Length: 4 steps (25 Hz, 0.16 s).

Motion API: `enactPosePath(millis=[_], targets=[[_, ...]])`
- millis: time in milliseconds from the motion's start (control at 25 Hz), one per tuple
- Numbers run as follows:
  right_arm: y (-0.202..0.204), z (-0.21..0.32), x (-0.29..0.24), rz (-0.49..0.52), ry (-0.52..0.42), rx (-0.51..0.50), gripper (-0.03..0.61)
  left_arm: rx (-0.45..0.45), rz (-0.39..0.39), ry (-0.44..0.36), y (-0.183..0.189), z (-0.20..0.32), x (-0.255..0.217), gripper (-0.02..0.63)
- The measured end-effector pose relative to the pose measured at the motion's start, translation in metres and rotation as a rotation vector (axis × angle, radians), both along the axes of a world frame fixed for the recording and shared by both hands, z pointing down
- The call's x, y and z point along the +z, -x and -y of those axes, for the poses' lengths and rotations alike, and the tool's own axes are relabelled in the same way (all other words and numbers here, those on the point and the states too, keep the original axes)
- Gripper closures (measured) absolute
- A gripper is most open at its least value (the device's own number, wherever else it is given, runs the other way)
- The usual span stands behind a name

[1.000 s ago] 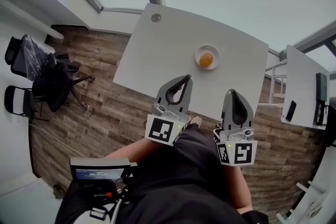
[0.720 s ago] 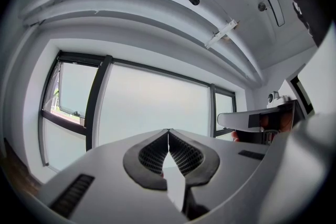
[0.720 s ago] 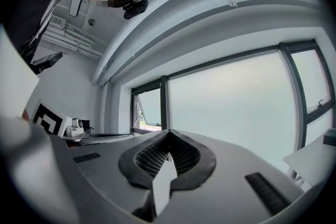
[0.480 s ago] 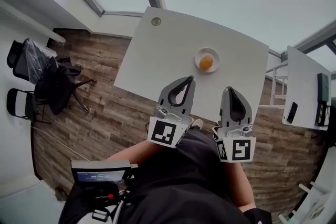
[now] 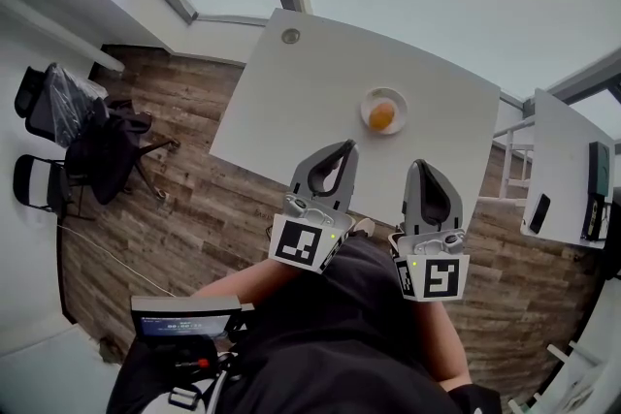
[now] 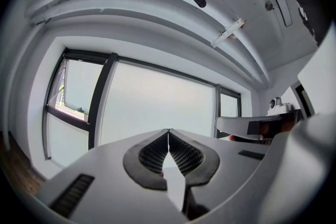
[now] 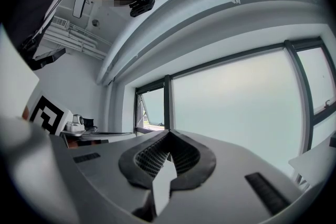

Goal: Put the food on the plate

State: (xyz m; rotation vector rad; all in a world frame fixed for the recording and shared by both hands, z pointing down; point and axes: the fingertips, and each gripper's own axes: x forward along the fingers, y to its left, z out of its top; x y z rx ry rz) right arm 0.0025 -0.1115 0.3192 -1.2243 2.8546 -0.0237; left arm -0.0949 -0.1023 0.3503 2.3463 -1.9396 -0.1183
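Observation:
An orange piece of food (image 5: 381,115) lies on a small white plate (image 5: 372,100) on the white table (image 5: 310,102), toward its right side. My left gripper (image 5: 345,145) is held near the table's front edge, tips together, nothing between them. My right gripper (image 5: 421,167) is beside it, also shut and empty. Both point upward: in the left gripper view the shut tips (image 6: 168,130) stand against a window, and in the right gripper view the shut tips (image 7: 168,132) do the same. Neither gripper view shows the plate or the food.
A round grommet (image 5: 290,36) sits at the table's far left corner. Black chairs (image 5: 68,126) stand on the wood floor at left. Another white desk (image 5: 563,170) with dark devices is at right. A screen device (image 5: 184,317) sits near my body.
Both grippers stay shut in about the same place near the table's front edge. The head view has shifted slightly; the plate and food rest unmoved.

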Motion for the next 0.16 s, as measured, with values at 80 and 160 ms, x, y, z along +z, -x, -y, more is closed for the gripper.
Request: enactPosePath(millis=[80,160], targets=[[-0.0005,-0.0005,0.0006,0.009,-0.001,-0.008,0.572,0.018,0.031,-0.016,-0.0048,0.0012,0.0003,0.607],[-0.0012,-0.0023,0.0,0.024,-0.008,-0.019,0.572,0.042,0.071,-0.033,-0.0111,0.0024,0.0018,0.606]])
